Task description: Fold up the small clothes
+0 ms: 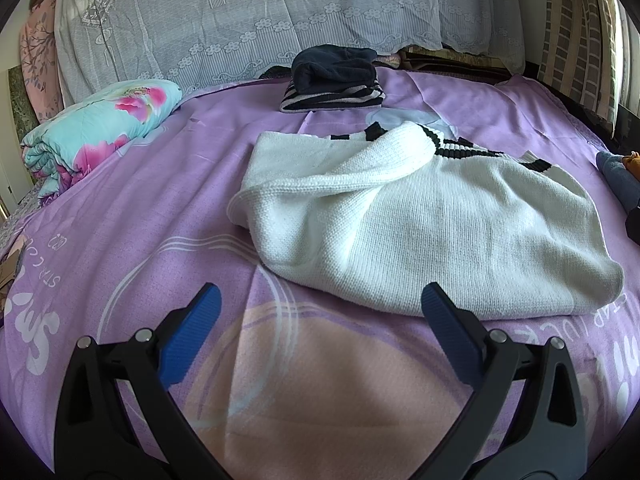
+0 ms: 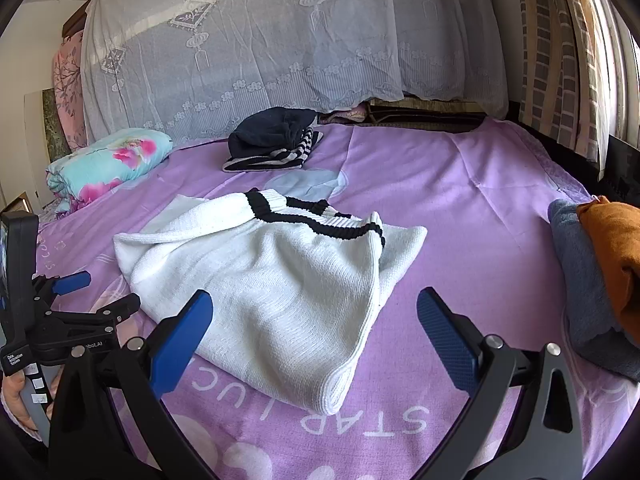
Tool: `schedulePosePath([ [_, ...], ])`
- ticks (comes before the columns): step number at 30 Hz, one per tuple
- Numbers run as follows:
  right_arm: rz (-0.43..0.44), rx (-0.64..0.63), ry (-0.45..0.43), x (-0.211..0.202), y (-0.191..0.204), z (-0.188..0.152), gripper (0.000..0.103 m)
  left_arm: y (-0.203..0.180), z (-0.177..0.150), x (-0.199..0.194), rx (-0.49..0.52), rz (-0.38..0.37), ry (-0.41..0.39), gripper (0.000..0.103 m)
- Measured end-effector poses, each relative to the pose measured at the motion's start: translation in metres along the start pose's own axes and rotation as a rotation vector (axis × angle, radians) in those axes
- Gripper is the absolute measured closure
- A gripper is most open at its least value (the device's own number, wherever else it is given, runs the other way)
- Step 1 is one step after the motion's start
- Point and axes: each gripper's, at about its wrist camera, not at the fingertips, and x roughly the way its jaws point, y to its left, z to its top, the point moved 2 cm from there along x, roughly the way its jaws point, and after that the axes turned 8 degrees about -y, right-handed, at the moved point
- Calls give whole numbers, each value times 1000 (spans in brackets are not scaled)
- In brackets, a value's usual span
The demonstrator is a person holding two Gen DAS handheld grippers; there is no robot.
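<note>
While white sweater (image 1: 420,216) is left half-folded mid bed (image 2: 460,208) | L gripper (image 1: 320,316) jaws released, nothing held | R gripper (image 2: 314,320) jaws released, nothing held | folded pile (image 2: 272,144) seen far

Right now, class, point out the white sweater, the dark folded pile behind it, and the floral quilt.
white sweater (image 2: 280,292), right wrist view, on its knitted body.
dark folded pile (image 1: 334,66), left wrist view, on the navy top garment.
floral quilt (image 1: 100,128), left wrist view, on its rolled upper face.

Both grippers (image 1: 320,300) (image 2: 314,308) have black frames, silver screws and ribbed blue pads on their fingers (image 1: 442,312).
</note>
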Motion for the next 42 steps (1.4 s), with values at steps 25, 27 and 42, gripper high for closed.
schedulePosePath([
  [25, -15, 126, 225, 87, -62, 2, 1, 22, 57, 58, -47, -214, 117, 2],
  [27, 5, 160, 263, 100, -67, 2, 1, 27, 68, 78, -72, -234, 143, 2],
  [42, 162, 225, 303, 165, -66, 11, 1, 96, 100, 139, -279, -305, 220, 2],
])
